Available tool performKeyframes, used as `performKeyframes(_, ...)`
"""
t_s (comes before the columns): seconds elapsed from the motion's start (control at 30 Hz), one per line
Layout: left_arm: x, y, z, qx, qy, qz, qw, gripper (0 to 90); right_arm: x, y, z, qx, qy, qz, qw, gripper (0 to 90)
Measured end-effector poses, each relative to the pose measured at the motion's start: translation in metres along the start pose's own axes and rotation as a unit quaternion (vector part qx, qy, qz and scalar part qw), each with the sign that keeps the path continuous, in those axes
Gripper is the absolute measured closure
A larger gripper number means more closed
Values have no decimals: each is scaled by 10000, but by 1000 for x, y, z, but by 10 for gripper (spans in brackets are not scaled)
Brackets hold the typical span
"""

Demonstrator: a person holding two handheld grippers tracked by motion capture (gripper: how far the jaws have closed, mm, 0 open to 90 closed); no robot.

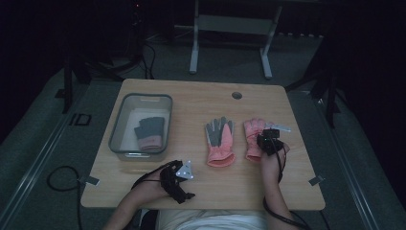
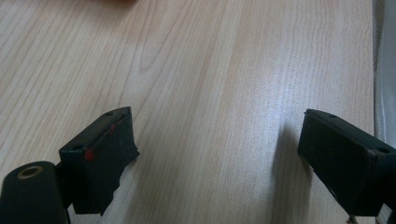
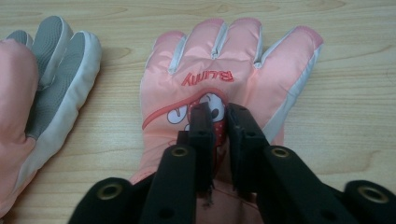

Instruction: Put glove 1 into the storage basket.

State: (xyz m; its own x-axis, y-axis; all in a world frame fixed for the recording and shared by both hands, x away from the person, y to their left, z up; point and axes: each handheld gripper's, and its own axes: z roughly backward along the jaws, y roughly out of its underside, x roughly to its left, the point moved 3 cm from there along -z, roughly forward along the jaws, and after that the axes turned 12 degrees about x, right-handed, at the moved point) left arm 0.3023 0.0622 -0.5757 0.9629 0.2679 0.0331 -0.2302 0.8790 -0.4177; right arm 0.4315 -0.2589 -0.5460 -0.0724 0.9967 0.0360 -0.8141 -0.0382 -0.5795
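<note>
The right tongs [image 3: 219, 114] are pinched on the pink glove [image 3: 233, 74]; the left tongs [image 2: 217, 154] are held apart above the table [image 2: 210, 70].

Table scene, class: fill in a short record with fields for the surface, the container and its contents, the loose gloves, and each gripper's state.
surface: wooden table
container: grey bin, at the table's left
bin contents: one dark glove with a pink cuff
loose gloves: grey-palmed glove palm up; pink glove printed side up, beside it
left gripper: jaws wide apart over bare wood, holding nothing
right gripper: jaws nearly closed, pinching the pink glove's fabric
</note>
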Motion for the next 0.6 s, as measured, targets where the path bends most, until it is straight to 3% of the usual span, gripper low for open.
performKeyframes(0.03,0,0,0,-6,1,7,10000,106,0,-2,1,-2,-26,25,10000,732)
performKeyframes(0.2,0,0,2,-38,-14,31,10000,106,-2,-6,13,-209,-105,184,9996,632)
performKeyframes(0.27,1,0,2,-29,-26,7,10000,107,-2,-12,24,-402,-234,465,9978,536)
performKeyframes(0.3,0,0,2,-30,-23,10,10000,107,-2,-12,24,-402,-234,465,9978,536)
performKeyframes(0.33,0,0,2,-22,-31,9,10000,106,-1,-14,30,-398,-178,781,9960,505)
performKeyframes(0.4,1,0,2,-29,-34,9,10000,106,-2,-17,35,-413,-475,1023,9928,499)
performKeyframes(0.43,1,0,2,-29,-34,9,10000,106,-2,-17,35,-413,-475,1023,9928,499)
performKeyframes(0.47,1,0,3,-32,-39,0,10000,107,-4,-20,38,-372,-745,1440,9861,522)
performKeyframes(0.5,1,0,3,-32,-39,0,10000,106,-4,-20,38,-372,-745,1440,9861,522)
performKeyframes(0.53,1,0,3,-42,-42,-2,10000,106,-5,-21,39,-354,-867,1617,9824,528)
performKeyframes(0.57,1,0,3,-43,-44,1,10000,107,-10,-23,41,-305,-809,1960,9768,539)
performKeyframes(0.6,1,0,4,-41,-49,-9,10000,107,-10,-23,41,-305,-809,1960,9768,539)
